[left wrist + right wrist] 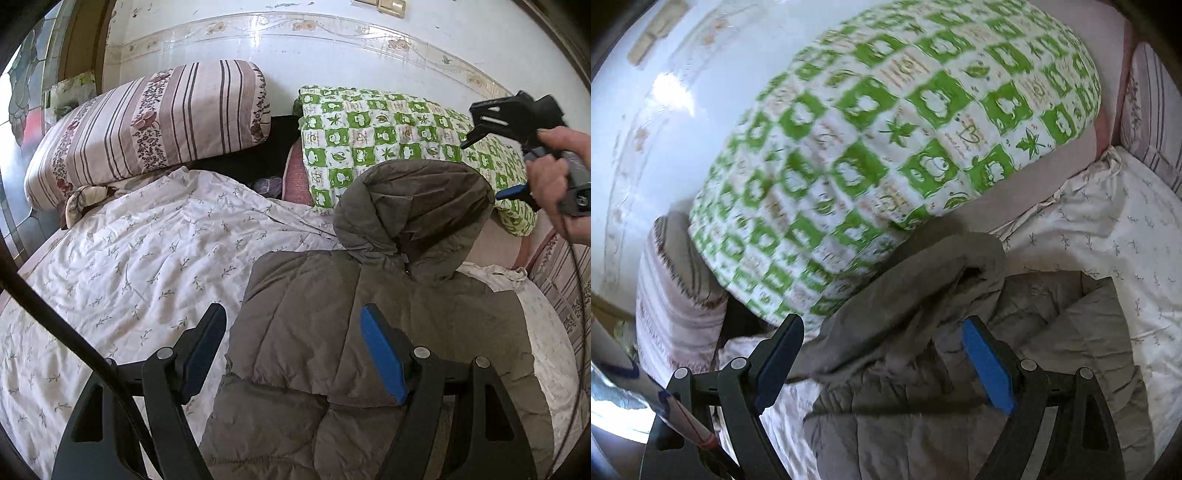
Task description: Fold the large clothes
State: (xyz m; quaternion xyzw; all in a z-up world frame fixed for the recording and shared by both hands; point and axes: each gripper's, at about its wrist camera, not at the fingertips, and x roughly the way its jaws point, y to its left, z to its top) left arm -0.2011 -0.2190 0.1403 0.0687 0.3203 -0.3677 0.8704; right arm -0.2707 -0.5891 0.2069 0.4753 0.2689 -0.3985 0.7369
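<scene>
On the bed's white leaf-print quilt (140, 258) lies the grey-brown quilted hooded jacket (354, 332), sleeves folded in. Left gripper (295, 350) and right gripper (882, 363) both hover wide open, empty. Next, probably: grab the puffy hood (413, 206) and fold it down.

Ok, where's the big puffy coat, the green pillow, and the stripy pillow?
puffy coat (332, 314): left wrist view, on the quilted body below the hood.
green pillow (886, 147): right wrist view, on the middle of its checked cover.
stripy pillow (147, 125): left wrist view, on its striped front face.
</scene>
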